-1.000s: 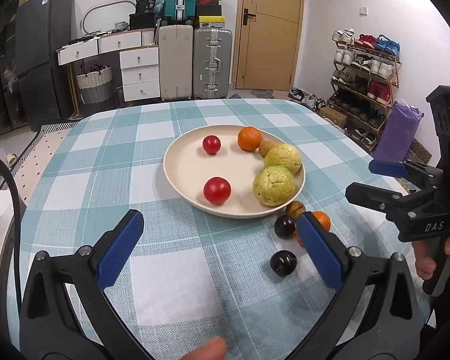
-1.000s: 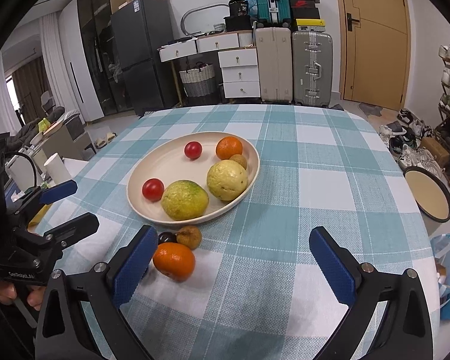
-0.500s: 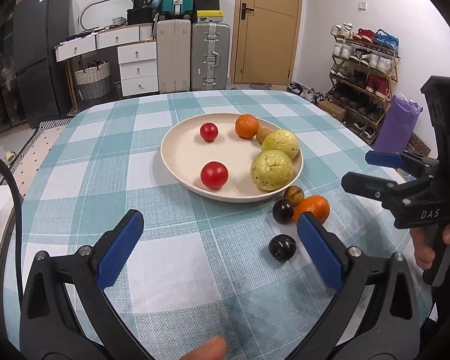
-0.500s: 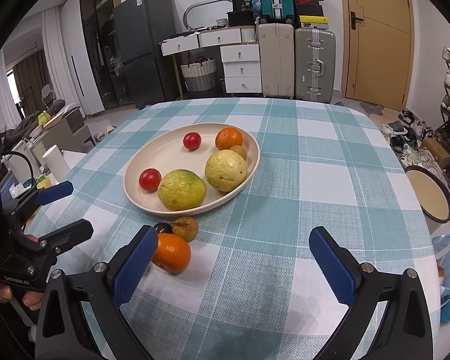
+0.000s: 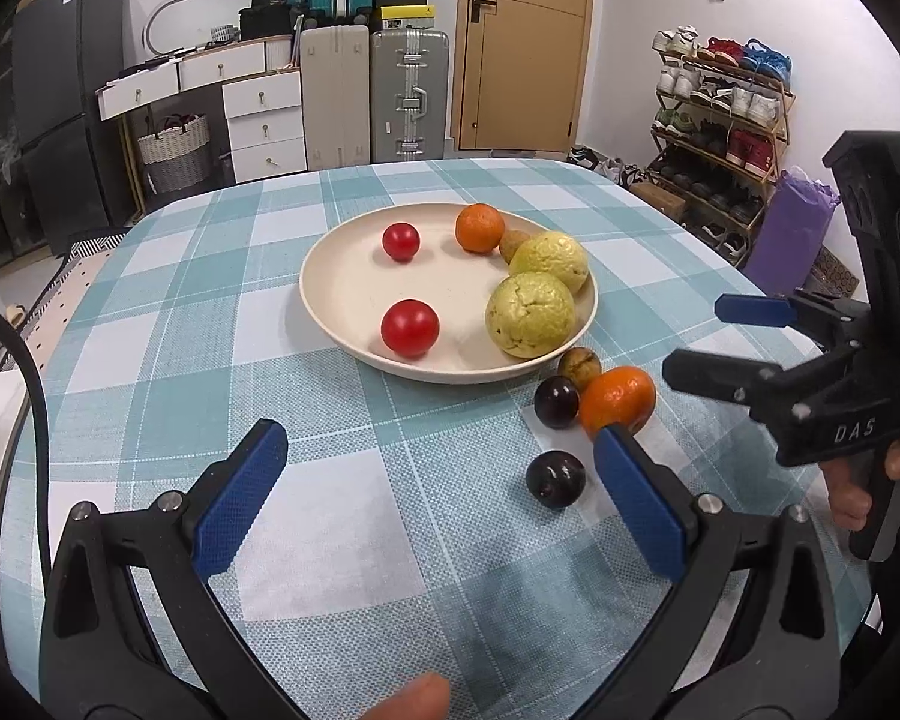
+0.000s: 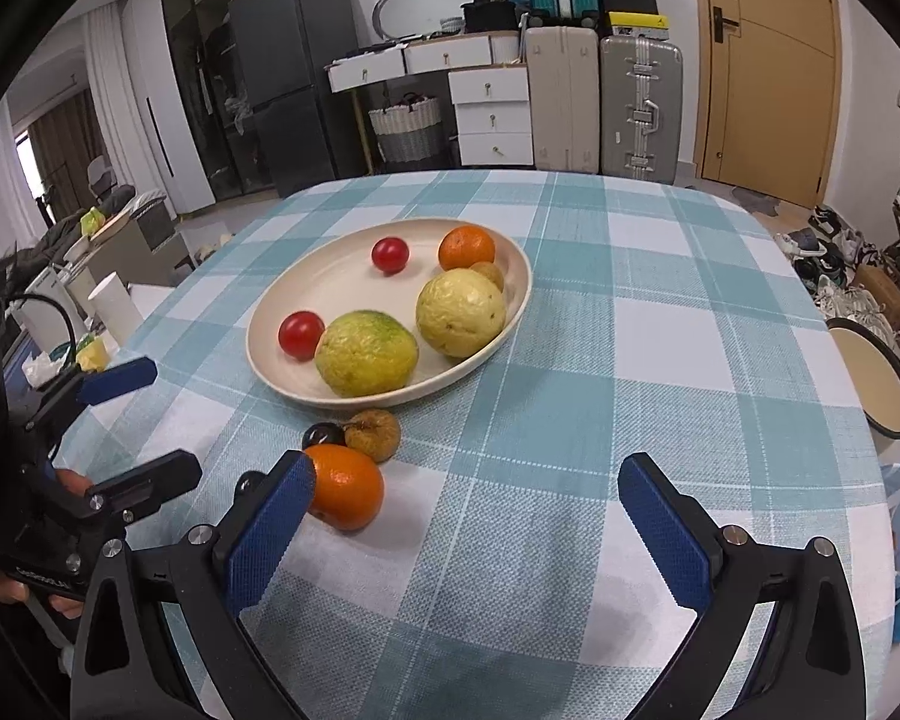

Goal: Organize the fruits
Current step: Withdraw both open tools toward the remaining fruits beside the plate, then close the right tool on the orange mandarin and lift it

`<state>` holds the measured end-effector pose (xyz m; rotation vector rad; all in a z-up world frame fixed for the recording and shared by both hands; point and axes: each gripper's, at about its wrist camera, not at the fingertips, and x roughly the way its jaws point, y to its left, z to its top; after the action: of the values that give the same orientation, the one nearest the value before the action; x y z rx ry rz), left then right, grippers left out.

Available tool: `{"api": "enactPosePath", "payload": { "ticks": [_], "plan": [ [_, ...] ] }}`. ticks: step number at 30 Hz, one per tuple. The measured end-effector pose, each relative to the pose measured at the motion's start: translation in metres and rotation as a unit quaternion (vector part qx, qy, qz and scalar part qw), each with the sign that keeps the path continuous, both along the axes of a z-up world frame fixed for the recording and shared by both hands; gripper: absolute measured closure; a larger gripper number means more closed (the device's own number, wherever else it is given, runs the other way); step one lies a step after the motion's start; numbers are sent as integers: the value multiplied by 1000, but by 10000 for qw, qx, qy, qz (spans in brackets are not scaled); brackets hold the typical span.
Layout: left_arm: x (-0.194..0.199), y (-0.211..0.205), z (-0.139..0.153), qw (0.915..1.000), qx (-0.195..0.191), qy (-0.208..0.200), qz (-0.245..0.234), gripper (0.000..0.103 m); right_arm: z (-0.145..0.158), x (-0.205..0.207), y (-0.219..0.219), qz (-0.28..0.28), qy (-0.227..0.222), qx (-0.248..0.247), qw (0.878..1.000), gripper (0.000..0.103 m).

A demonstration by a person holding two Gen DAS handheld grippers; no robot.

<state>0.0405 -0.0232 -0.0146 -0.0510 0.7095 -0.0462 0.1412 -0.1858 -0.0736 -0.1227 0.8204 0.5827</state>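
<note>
Beside plate (image 5: 336,324), glossy orange (image 5: 618,401)

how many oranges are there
2. One orange sits at the far side of the plate; the other orange lies on the tablecloth near the plate's front rim. None looks hidden.

Woven cloth tablecloth (image 5: 342,516); matt plate (image 5: 342,294); glossy plums (image 5: 555,479).

Left gripper (image 5: 438,480): your black frame, blue textured pads, silver screws, black cable.
Right gripper (image 6: 465,516): same black-and-blue build, white "DAS" lettering, bare-skinned fingers.
</note>
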Motion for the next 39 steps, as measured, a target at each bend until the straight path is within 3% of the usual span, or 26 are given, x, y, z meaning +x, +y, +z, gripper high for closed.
{"api": "enactPosePath", "payload": {
  "ticks": [17,20,22,29,39],
  "plan": [
    [3,24,-2,9990,-326,17,303,1,-21,1,28,355,526,140,9979,1],
    [3,26,-3,9988,-346,5,339,1,-21,-2,33,483,557,172,9971,10],
    [3,28,-3,9986,-373,4,374,1,-22,-3,37,542,594,157,9966,20],
    [3,28,-4,9984,-418,4,373,1,-24,-6,43,650,651,228,9955,30],
    [5,25,-6,9987,-391,63,309,1,-22,-8,41,663,629,319,9953,60]
  ]
}}
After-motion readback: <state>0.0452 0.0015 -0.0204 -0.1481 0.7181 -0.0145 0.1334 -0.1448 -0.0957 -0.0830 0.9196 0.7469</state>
